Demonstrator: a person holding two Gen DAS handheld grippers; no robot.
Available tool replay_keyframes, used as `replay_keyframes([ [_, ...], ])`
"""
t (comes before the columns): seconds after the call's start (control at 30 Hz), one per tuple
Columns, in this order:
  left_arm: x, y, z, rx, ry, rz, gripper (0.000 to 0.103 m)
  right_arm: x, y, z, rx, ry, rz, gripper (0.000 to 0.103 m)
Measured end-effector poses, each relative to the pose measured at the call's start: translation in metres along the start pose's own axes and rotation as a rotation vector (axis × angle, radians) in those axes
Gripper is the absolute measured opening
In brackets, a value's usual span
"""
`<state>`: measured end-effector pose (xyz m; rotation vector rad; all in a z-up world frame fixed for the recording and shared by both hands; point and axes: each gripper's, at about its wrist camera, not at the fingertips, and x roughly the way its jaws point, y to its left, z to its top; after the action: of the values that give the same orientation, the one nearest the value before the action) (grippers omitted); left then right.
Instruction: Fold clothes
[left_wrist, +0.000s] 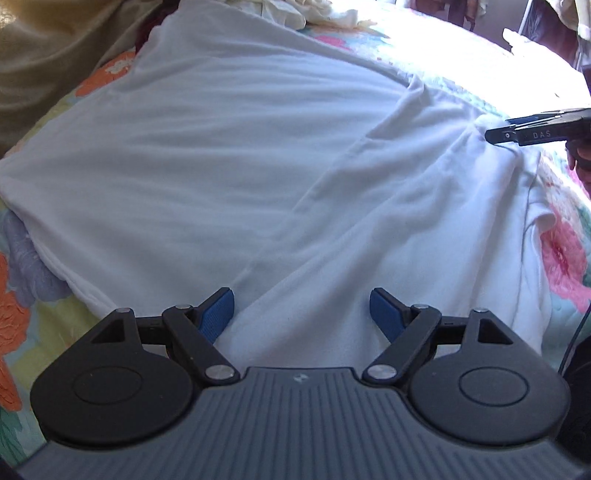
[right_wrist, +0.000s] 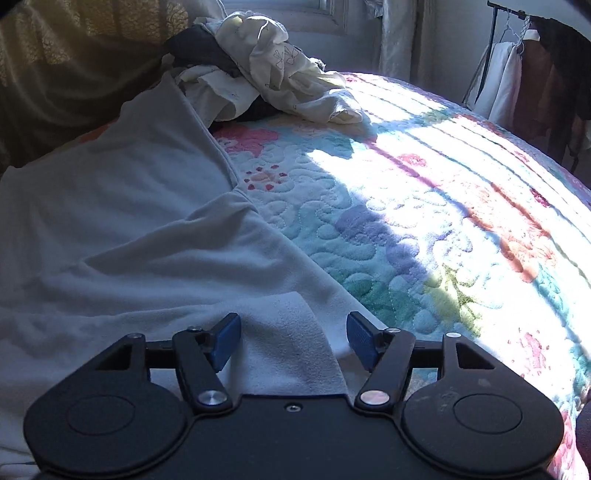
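The white fleece garment (left_wrist: 229, 177) lay spread on the floral quilted bed (right_wrist: 424, 221), a folded flap running toward five o'clock. The left hand-held gripper (left_wrist: 302, 314) and right hand-held gripper (right_wrist: 293, 339) both hovered over it, jaws apart, gripping nothing. Pinching matching corners evenly would probably keep the next fold square.

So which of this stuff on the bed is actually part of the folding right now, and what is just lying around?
In the job:
- white garment, spread flat
- left gripper, open above it
- right gripper, open over its edge

Lying about:
- floral quilt underneath
- heap of crumpled clothes
- hanging clothes on a rack
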<state>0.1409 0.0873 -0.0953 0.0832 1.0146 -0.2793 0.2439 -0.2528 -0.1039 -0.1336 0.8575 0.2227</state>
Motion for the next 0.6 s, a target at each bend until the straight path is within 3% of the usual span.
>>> replay_keyframes([
  [0.03, 0.003, -0.001, -0.003, 0.004, 0.006, 0.005, 0.081, 0.009, 0.001, -0.001, -0.006, 0.035, -0.002, 0.068],
  [0.07, 0.002, -0.001, -0.006, 0.002, -0.013, 0.014, 0.078, 0.01, 0.003, -0.007, -0.002, 0.013, -0.014, 0.065],
  [0.1, -0.002, -0.004, -0.009, 0.003, -0.039, 0.038, 0.069, 0.007, 0.007, -0.01, -0.023, -0.024, -0.013, 0.045],
  [0.13, -0.005, -0.006, -0.011, 0.002, -0.063, 0.062, 0.034, 0.003, 0.011, -0.014, -0.046, -0.063, -0.011, 0.034],
  [0.17, -0.01, -0.009, -0.012, -0.004, -0.072, 0.08, 0.012, -0.001, 0.019, -0.016, -0.097, -0.091, -0.044, 0.013],
  [0.33, -0.029, -0.02, -0.016, -0.003, -0.139, 0.175, 0.006, -0.025, 0.046, -0.011, -0.253, -0.228, -0.122, 0.007],
  [0.47, -0.051, -0.009, -0.018, -0.091, -0.175, 0.241, 0.006, -0.053, 0.047, 0.014, -0.196, -0.398, -0.058, 0.006],
  [0.57, -0.057, -0.001, -0.024, -0.141, -0.159, 0.231, 0.01, -0.053, 0.046, 0.033, -0.156, -0.409, 0.007, 0.006],
  [0.6, -0.053, 0.003, -0.025, -0.16, -0.144, 0.26, 0.011, -0.045, 0.047, 0.039, -0.147, -0.391, 0.019, 0.006],
])
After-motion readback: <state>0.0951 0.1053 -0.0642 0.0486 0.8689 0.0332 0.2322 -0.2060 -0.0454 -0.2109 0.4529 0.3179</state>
